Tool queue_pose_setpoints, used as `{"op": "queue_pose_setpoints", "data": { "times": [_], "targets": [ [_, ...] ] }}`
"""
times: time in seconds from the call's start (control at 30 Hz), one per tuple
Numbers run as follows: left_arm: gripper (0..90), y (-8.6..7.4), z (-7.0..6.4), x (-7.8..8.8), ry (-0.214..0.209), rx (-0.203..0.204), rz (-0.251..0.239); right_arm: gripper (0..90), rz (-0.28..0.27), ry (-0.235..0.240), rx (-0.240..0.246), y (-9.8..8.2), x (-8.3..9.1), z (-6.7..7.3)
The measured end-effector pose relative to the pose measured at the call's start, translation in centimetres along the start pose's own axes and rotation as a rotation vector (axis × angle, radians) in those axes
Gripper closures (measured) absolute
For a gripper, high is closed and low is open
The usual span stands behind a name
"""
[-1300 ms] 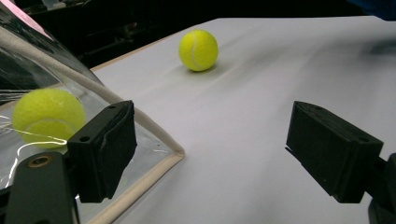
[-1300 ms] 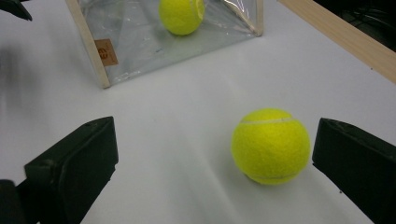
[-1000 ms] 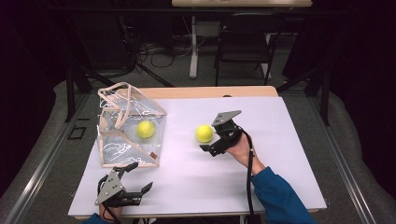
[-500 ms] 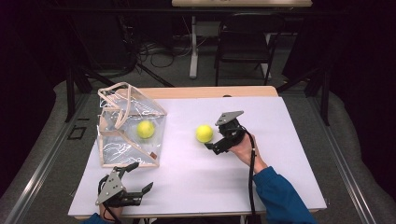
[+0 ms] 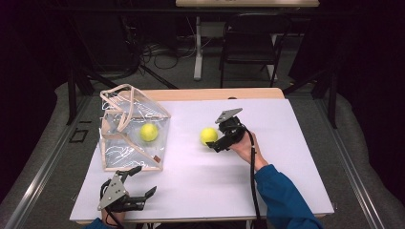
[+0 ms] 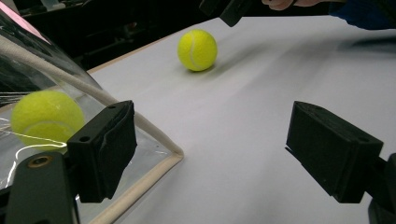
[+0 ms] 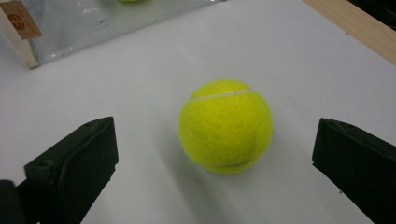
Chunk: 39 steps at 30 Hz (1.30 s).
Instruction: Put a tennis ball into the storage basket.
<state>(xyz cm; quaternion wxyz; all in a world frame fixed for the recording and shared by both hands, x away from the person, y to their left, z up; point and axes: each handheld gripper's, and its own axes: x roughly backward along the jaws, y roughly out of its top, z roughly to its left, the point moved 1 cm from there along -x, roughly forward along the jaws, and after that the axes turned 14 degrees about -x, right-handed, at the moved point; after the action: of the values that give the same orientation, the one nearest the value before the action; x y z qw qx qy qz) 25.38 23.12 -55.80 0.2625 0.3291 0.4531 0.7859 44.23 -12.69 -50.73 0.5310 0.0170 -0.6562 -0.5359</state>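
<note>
A yellow tennis ball [image 5: 208, 136] [image 7: 225, 126] lies on the white table top, right of the middle. My right gripper [image 5: 216, 139] [image 7: 219, 149] is open, one jaw on each side of the ball and neither touching it. A second tennis ball [image 5: 149, 132] [image 6: 46, 116] sits inside a clear bag with beige trim [image 5: 129, 143] at the left. My left gripper [image 5: 143, 181] [image 6: 215, 140] is open near the table's front edge, just in front of the bag, with nothing between its jaws. The left gripper view also shows the loose ball [image 6: 197, 50] farther off.
The white table top [image 5: 286, 181] has free room at the front right. A wooden strip [image 5: 224, 93] runs along its far edge. Behind the table stand a dark chair [image 5: 250, 38] and cables on the floor.
My right gripper has shifted only slightly around the loose ball. The ball, the bag and my left gripper have stayed put.
</note>
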Motion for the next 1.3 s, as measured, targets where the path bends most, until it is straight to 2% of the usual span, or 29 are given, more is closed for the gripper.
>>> {"op": "queue_pose_setpoints", "data": {
  "times": [0.73, 1.3],
  "targets": [
    [16.0, 0.0, 0.0, 0.0, -0.004, 0.000, 0.002, 0.0, 0.038, -0.005, -0.035, 0.6, -2.3, -0.7],
    [16.1, 0.0, 0.0, 0.0, 0.000, -0.003, -0.002, 0.0, 0.068, -0.012, -0.071, 0.3, -4.0, -1.3]
  ]
}}
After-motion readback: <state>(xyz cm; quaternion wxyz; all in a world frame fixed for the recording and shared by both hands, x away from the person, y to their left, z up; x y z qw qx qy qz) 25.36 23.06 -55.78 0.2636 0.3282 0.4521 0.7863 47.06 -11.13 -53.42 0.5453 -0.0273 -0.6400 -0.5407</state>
